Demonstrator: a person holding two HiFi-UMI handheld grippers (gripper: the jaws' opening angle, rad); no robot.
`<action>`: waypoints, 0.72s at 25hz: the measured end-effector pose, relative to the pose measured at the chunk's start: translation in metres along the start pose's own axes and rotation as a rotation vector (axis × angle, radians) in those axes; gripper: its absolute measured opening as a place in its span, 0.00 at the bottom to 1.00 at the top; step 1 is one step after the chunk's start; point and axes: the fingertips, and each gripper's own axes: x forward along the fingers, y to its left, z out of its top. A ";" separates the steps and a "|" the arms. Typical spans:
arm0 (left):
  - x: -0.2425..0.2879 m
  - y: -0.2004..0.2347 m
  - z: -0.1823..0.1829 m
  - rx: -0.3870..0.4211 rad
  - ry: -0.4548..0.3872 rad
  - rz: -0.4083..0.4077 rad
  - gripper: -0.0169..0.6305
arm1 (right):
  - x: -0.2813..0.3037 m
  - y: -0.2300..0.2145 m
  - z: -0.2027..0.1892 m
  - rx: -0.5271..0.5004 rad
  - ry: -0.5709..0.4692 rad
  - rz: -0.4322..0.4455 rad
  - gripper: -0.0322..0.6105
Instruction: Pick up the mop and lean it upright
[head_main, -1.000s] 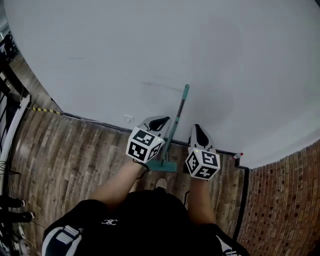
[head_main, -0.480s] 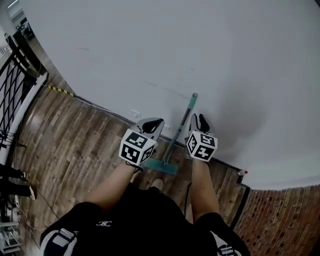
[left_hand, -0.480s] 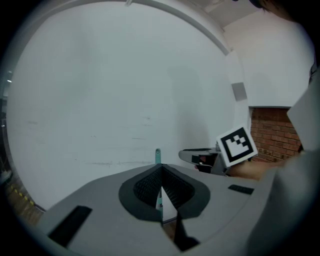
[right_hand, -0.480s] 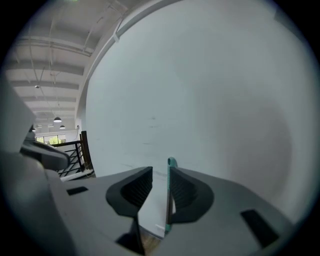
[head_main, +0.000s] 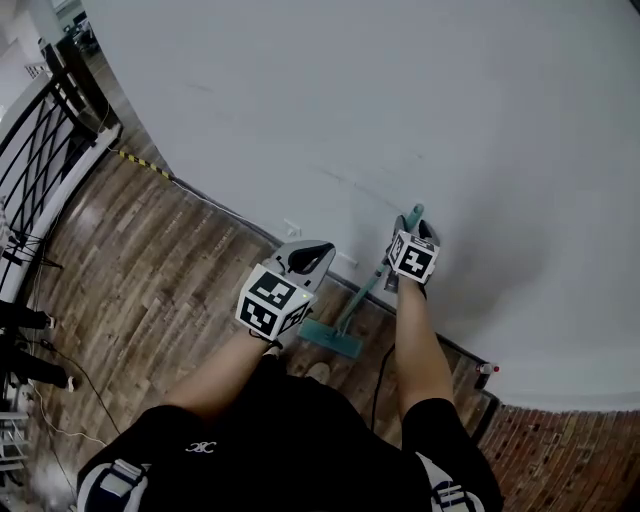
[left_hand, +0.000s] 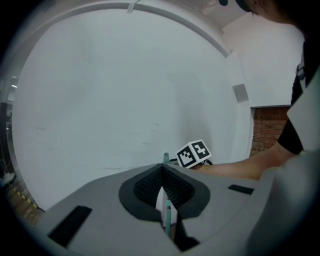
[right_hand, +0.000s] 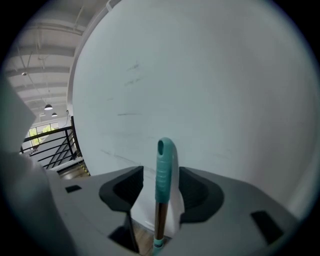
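The mop stands against the white wall, with its teal head (head_main: 330, 338) on the wooden floor and its thin handle (head_main: 370, 288) slanting up. My right gripper (head_main: 414, 226) is at the handle's top end. Its jaws have just been opening, and the teal grip (right_hand: 164, 167) stands between them with a gap on each side. My left gripper (head_main: 312, 252) hangs left of the handle, apart from it, with its jaws shut on nothing. In the left gripper view the grip's tip (left_hand: 166, 157) shows past the closed fingertips (left_hand: 161, 168), next to the right gripper's marker cube (left_hand: 193, 153).
A black railing (head_main: 40, 130) runs along the far left, with yellow-black tape (head_main: 135, 158) on the floor by the wall. A brick wall (head_main: 560, 460) starts at the lower right, near a small red-tipped fitting (head_main: 487, 369). A wall socket (head_main: 291, 229) sits low on the wall.
My right gripper has gone from beside the lower handle to the handle's top end, and its jaws have opened. My left gripper has drawn a little away from the handle.
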 end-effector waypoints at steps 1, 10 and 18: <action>-0.002 0.002 0.000 -0.006 -0.009 -0.004 0.01 | 0.003 0.000 -0.002 -0.004 0.006 -0.012 0.39; -0.006 0.023 0.003 -0.017 -0.026 -0.024 0.01 | -0.020 0.019 -0.003 0.007 -0.022 -0.009 0.22; 0.020 0.030 -0.012 -0.092 -0.001 -0.098 0.01 | -0.094 0.048 -0.018 -0.043 -0.048 0.067 0.22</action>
